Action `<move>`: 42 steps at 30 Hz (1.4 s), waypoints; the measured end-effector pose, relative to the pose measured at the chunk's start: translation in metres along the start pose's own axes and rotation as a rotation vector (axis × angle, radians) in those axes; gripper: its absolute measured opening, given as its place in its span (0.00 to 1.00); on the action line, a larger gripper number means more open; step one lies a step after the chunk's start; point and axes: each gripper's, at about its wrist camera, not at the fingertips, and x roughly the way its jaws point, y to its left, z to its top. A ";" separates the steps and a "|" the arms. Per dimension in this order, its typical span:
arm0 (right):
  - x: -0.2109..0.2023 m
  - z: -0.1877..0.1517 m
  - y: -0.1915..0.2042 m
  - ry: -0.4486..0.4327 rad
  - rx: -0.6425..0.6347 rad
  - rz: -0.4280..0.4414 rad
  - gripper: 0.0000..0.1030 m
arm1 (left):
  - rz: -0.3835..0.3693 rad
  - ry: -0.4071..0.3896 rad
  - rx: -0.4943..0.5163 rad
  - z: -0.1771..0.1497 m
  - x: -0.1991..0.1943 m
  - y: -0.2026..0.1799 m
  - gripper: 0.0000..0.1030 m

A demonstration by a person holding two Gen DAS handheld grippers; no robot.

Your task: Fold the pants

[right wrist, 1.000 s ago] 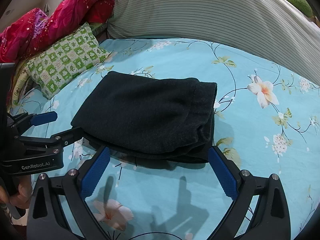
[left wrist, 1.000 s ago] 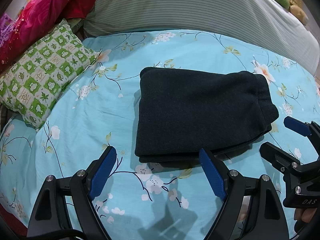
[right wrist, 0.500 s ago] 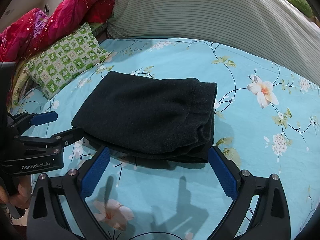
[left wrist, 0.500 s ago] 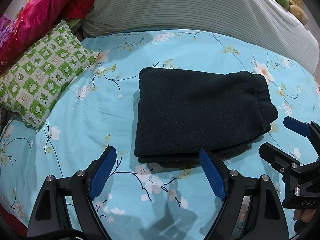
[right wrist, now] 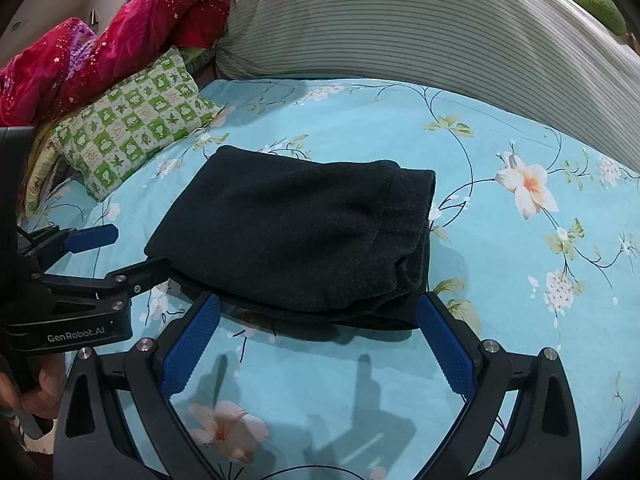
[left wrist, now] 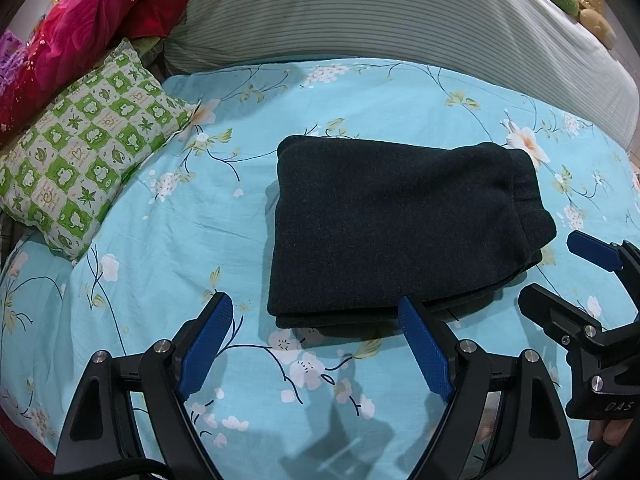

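Dark charcoal fleece pants (left wrist: 400, 232), folded into a thick rectangular stack, lie on the turquoise floral bedsheet (left wrist: 160, 264), near its middle. How many layers the stack holds is hard to make out; only stepped edges show along its near side. A green-and-white checked pillow (left wrist: 80, 160) is cut off at the left, and the striped grey bolster (left wrist: 400, 20) behind runs out of view.

The left gripper (left wrist: 316, 340) has its blue-padded jaws spread wide, holding nothing; its right pad sits just before the stack's near edge, and contact cannot be told. The right gripper (right wrist: 320, 332) is likewise spread wide and empty, its pads straddling the near edge of the pants, just short of them.
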 end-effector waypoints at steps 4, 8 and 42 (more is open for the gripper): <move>-0.001 0.000 0.001 -0.001 0.003 0.001 0.95 | 0.000 0.001 0.002 0.000 0.000 0.000 0.83; -0.001 0.000 0.001 -0.002 0.003 0.001 0.95 | -0.002 0.001 0.002 0.001 0.001 0.000 0.83; -0.003 0.012 -0.013 -0.019 0.037 -0.011 0.95 | -0.018 -0.016 -0.041 0.023 -0.003 0.007 0.83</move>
